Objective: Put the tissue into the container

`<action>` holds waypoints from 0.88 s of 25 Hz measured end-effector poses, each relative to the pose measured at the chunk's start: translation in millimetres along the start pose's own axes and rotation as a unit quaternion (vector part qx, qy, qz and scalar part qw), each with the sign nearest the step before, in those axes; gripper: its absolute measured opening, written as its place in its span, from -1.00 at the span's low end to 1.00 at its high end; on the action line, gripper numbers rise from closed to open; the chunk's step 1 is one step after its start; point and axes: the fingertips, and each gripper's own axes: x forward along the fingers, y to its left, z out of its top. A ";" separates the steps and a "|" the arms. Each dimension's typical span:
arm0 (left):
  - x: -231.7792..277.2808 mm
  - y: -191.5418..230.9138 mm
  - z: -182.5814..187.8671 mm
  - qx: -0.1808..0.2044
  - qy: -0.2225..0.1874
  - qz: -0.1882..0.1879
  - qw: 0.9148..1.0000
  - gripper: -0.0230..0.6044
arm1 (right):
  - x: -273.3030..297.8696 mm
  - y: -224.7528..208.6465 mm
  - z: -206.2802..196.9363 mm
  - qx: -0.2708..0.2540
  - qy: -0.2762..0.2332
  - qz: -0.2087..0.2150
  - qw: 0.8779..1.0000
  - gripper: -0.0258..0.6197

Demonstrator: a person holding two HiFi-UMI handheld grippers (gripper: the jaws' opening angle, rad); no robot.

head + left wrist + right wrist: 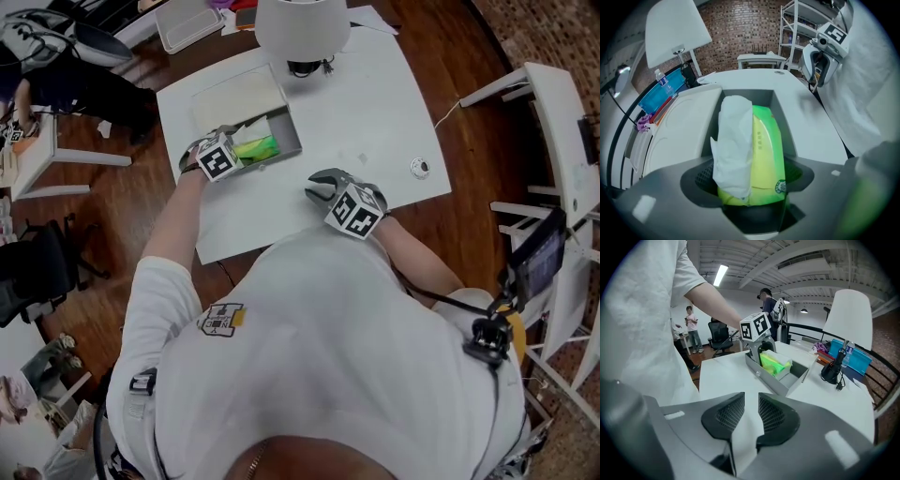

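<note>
Left gripper clamped the green tissue pack, white sheet on top, inside the grey container near the tabletop's far-left corner, right gripper narrowly apart, empty, by the near edge.

Head view overhead; both gripper views low, sharing container.

A white lamp is seen on the table; right of the lamp a small round object is spotted, left of it a pale tray.
</note>
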 end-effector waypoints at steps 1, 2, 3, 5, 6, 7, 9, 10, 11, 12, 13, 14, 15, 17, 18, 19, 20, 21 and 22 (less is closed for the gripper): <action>-0.7 0.5 -0.1 0.002 0.000 0.000 1.000 0.14 | 0.9 -0.1 -0.2 0.000 0.000 0.001 1.000 -0.64; -2.4 0.9 -0.7 0.003 0.001 -0.001 1.000 0.14 | 1.8 -0.2 -0.4 0.000 0.000 0.002 1.000 -0.64; -4.9 1.1 -1.6 0.004 0.004 -0.002 1.000 0.16 | 2.4 -0.3 -0.7 0.000 0.000 0.003 1.000 -0.65; -10.7 1.3 -1.1 0.005 0.009 -0.004 1.000 0.20 | 2.7 -0.9 -2.5 -0.001 0.000 0.004 1.000 -0.65; -13.4 1.8 0.4 0.006 0.009 -0.005 1.000 0.23 | 2.5 -1.5 -3.7 0.000 0.000 0.004 1.000 -0.65; -16.1 2.3 1.8 0.007 0.008 -0.006 1.000 0.25 | 2.4 -2.0 -4.5 0.000 0.000 0.004 1.000 -0.65; -22.1 2.6 2.0 0.006 0.008 -0.009 1.000 0.29 | 3.4 -2.3 -4.5 0.000 -0.002 0.006 1.000 -0.65; -25.9 2.6 1.3 0.004 0.009 -0.010 1.000 0.32 | 4.3 -2.3 -3.9 0.000 -0.003 0.007 1.000 -0.65; -30.2 2.7 1.3 0.003 0.009 -0.011 1.000 0.37 | 5.0 -2.4 -2.9 -0.001 -0.004 0.008 1.000 -0.65; -34.7 2.8 2.2 0.004 0.008 -0.013 1.000 0.45 | 5.5 -2.7 -1.9 -0.002 -0.006 0.009 1.000 -0.65; -39.3 3.3 3.5 0.005 0.008 -0.012 1.000 0.55 | 5.9 -3.1 -0.8 -0.002 -0.008 0.009 1.000 -0.65; -43.7 4.6 5.3 0.008 0.006 -0.009 1.000 0.56 | 6.5 -3.4 0.2 -0.002 -0.009 0.009 1.000 -0.65; -48.3 6.4 7.6 0.012 0.002 -0.004 1.000 0.56 | 7.1 -3.6 1.1 -0.002 -0.011 0.008 1.000 -0.65; -58.4 10.7 12.9 0.016 -0.009 0.011 1.000 0.56 | 8.2 -3.9 3.2 -0.003 -0.015 0.008 1.000 -0.65; -64.1 13.1 14.9 0.018 -0.014 0.019 1.000 0.56 | 8.7 -4.2 4.7 -0.004 -0.016 0.008 1.000 -0.65; -70.6 16.1 17.0 0.019 -0.018 0.029 0.999 0.56 | 8.9 -4.6 6.3 -0.005 -0.018 0.008 1.000 -0.65; -78.3 20.0 19.9 0.020 -0.024 0.043 0.999 0.56 | 8.9 -5.3 7.9 -0.006 -0.020 0.007 1.000 -0.65; -87.3 24.6 24.1 0.022 -0.033 0.059 0.997 0.56 | 8.5 -6.2 9.5 -0.006 -0.022 0.007 1.000 -0.65; -97.9 29.6 29.4 0.023 -0.045 0.077 0.996 0.56 | 8.2 -7.1 11.0 -0.006 -0.024 0.005 1.000 -0.65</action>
